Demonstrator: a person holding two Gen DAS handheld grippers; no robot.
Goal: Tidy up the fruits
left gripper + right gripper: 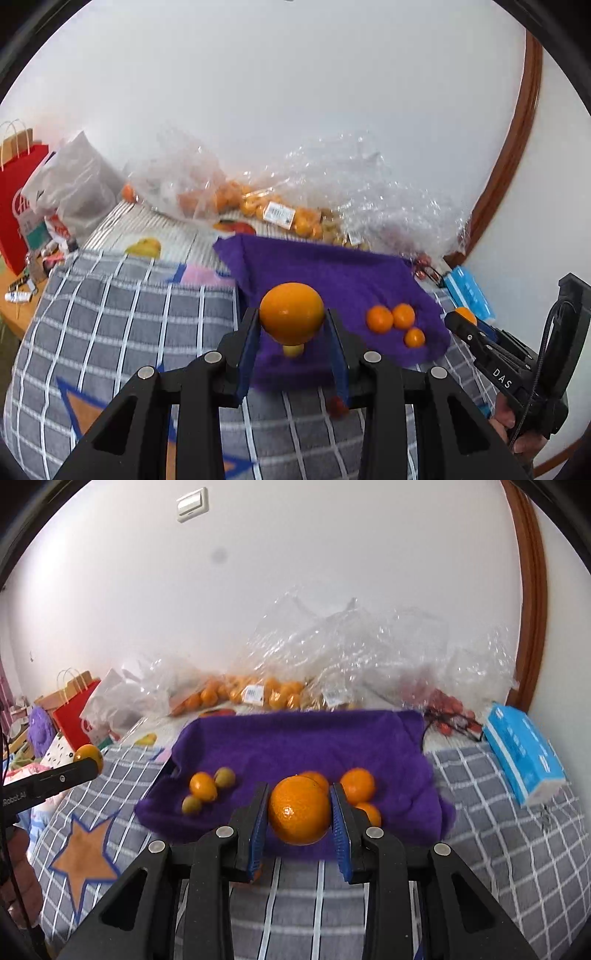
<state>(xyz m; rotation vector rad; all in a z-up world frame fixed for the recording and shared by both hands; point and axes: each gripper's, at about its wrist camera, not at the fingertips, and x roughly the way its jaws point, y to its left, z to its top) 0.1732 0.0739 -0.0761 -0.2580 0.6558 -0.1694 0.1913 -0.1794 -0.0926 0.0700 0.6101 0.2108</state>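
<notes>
Fruit is in both tools at once: the left gripper (291, 332) is clamped on a smooth orange fruit (291, 312), and the right gripper (299, 819) is clamped on a dimpled orange (300, 814). Both are held above the near edge of the purple cloth (295, 738), which lies on the grey checked blanket (498, 830).

It looks like the carrying step of sorting, with each fruit headed for its own group.

On the cloth, seen from the right wrist, I count three small fruits toward the near left corner: one orange kumquat-like fruit (203, 785) and two greenish ones (225, 777). Toward the near right side are three mandarins (357, 784), two partly hidden behind the held orange and the fingers.

Behind the far edge lie clear plastic bags (258, 690) of more orange fruit, too many to count, and a bag of red fruit (447, 705) near the far right corner. A blue tissue pack (524, 753) lies off the cloth's right edge.

Next, I'd judge, each gripper must lower over a matching group and set down gently beside it so nothing rolls.
</notes>
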